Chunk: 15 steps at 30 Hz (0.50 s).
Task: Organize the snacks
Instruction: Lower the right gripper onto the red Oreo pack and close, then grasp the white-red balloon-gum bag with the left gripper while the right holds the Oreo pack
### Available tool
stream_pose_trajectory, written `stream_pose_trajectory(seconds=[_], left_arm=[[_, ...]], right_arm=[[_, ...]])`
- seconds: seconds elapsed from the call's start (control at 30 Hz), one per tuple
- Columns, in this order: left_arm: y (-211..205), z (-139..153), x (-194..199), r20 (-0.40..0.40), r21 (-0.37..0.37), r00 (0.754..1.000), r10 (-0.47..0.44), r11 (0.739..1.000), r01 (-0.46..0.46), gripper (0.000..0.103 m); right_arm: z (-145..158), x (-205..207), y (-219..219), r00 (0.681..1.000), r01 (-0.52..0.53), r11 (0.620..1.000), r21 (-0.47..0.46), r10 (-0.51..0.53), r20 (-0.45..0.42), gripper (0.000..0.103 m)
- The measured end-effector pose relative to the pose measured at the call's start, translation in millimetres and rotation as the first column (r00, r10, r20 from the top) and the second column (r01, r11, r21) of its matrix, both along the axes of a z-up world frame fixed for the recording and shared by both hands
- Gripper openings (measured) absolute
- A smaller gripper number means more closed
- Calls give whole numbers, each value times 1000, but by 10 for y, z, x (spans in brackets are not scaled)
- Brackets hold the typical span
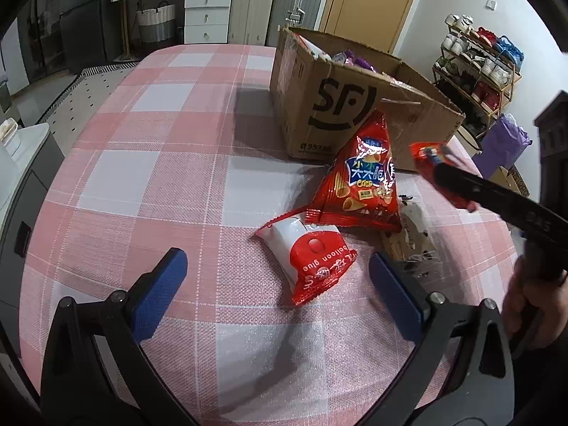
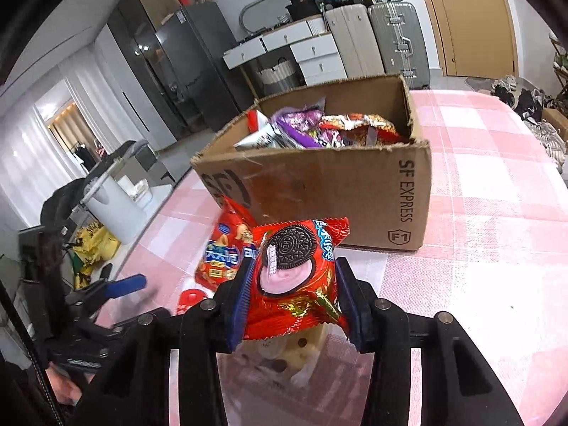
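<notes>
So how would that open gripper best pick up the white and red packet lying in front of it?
The left hand-held gripper should probably come straight down on the white and red packet and pinch across its puffy middle. It lies flat on the tablecloth, lengthwise between the open fingers.

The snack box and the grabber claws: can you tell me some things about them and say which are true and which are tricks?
1. The right gripper squeezes a red Oreo packet. True.
2. The cardboard box has nothing inside. False: it holds purple and red snack packets.
3. The left gripper holds the red-and-white packet. False: its jaws are open, and the packet lies on the table between them.
4. The triangular red crisp bag sits in front of the box. True.
</notes>
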State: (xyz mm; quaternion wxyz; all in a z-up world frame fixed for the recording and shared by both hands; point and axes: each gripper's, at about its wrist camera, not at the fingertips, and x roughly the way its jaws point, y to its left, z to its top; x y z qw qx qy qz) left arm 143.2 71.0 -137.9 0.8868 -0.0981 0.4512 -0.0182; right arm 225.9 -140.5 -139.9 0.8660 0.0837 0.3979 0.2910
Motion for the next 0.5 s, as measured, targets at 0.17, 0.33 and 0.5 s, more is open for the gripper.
stream_pose_trajectory(seconds=[0.17, 0.33, 0.5], left_arm=[[-52, -83, 99, -31, 10, 1000, -2, 1000, 2, 102], [-102, -155, 208, -55, 9, 998, -1, 1000, 1, 102], [-143, -237, 338, -83, 26, 996, 15, 1000, -13, 102]], right_arm=[[119, -193, -142, 1000, 6, 1000, 14, -6, 21, 45], [157, -367, -282, 1000, 16, 999, 36, -16, 25, 45], [136, -506, -392, 1000, 9, 999, 38, -10, 24, 45]])
